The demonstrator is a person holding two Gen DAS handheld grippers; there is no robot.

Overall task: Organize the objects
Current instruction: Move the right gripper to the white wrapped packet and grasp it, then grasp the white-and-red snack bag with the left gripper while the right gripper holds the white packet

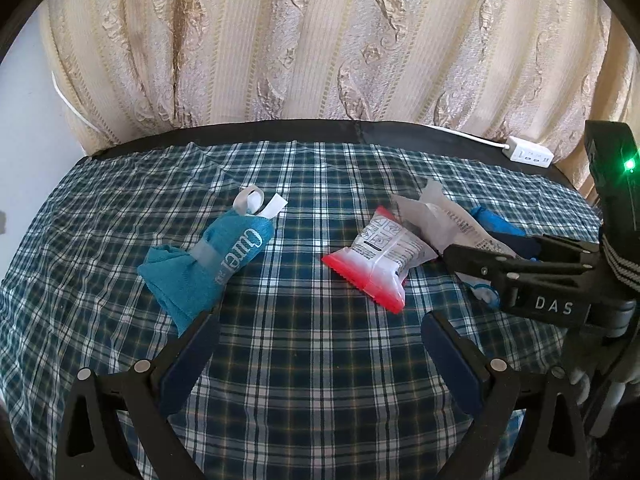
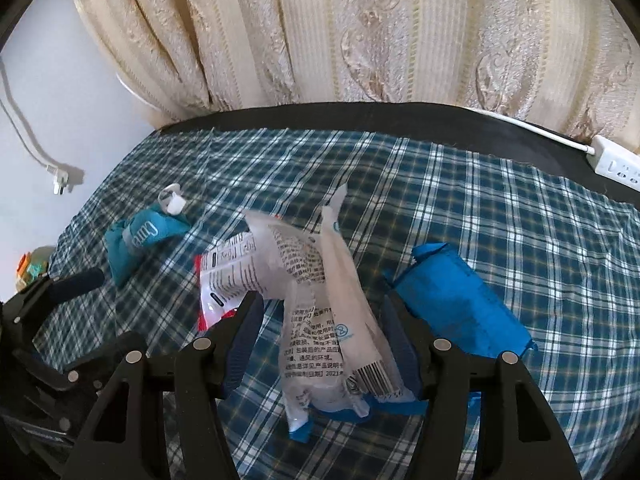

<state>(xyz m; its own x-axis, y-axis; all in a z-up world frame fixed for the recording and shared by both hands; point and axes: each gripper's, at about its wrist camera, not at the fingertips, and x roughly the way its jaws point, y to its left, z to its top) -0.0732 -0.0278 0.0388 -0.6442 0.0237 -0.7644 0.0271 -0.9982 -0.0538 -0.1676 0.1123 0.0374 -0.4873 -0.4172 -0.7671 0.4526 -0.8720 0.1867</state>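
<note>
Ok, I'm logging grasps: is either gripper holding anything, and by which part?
Nothing yet. The right gripper straddles the white packet near its barcode end, pads not pressing; the left gripper is open and empty.

Soft even daylight, faint shadows, strong fisheye bending with dark corner vignetting, slight motion blur, mostly sharp

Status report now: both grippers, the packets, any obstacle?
Left gripper open, empty. Right gripper jaws astride white printed plastic packet, grip unclear. Red-edged white sachet and blue foil pack close beside.
</note>
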